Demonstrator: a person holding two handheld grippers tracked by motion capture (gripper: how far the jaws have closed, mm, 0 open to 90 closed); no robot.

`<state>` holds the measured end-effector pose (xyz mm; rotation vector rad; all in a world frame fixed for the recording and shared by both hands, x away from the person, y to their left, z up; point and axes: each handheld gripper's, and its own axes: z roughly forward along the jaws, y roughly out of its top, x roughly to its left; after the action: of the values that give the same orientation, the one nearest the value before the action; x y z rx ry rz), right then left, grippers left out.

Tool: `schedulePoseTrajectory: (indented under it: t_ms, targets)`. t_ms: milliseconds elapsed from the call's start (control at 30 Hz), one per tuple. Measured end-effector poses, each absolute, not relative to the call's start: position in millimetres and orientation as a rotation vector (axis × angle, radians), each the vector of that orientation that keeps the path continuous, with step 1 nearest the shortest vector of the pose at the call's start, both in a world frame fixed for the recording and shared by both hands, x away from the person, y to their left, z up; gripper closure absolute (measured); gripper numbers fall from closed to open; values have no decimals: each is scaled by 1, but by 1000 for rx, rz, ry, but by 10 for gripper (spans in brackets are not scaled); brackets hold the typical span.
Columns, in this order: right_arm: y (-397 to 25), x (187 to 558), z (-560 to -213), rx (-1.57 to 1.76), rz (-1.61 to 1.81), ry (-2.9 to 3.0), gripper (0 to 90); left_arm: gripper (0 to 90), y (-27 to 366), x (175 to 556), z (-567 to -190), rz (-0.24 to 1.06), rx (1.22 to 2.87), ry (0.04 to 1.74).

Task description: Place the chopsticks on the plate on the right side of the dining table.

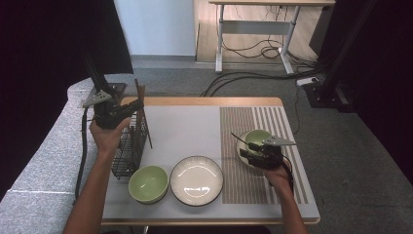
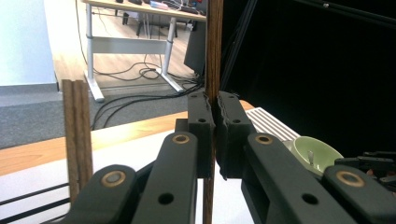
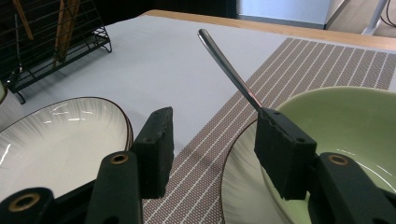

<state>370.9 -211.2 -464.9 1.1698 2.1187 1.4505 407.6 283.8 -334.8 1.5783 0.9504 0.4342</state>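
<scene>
**Chopstick pinched above the rack**

The chopstick point(image 2: 214, 51) is a thin, dark brown wooden stick with a straight grain, standing upright between the jaws of the left gripper point(image 2: 214, 135), which are pressed together on it about midway along what shows. In the high view the same gripper point(image 1: 127, 109) is held over the black wire rack point(image 1: 127, 146) at the table's left edge, and the stick rises from that rack. More brown sticks point(image 2: 77, 135) stand upright just beside it, still in the rack.

The right gripper point(image 3: 212, 149) is spread wide, holding nothing. It hovers at the edge of a green bowl point(image 3: 345, 126) that sits on a white plate point(image 3: 238, 186) on the striped mat point(image 3: 299, 70). A metal handle point(image 3: 229, 70), probably a spoon's, slants up out of that bowl and passes just by the right-hand jaw; whether it touches the jaw I cannot tell.

Near the front of the table point(image 1: 195, 124) lie a second green bowl point(image 1: 148, 183) and, just beside it, an empty white plate point(image 1: 197, 180) with a dark rim. Both are well apart from the rack's top, and nothing stands between the pinched stick and the open table.
</scene>
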Motion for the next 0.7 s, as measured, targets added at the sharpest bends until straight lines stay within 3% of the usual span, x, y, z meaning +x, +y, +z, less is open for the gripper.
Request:
schedulePoseTrajectory:
  t_ms: [700]
  targets:
    - [-186, 374, -454, 1089, 1469, 2158, 475, 854, 266, 402, -339, 398, 1588, 926]
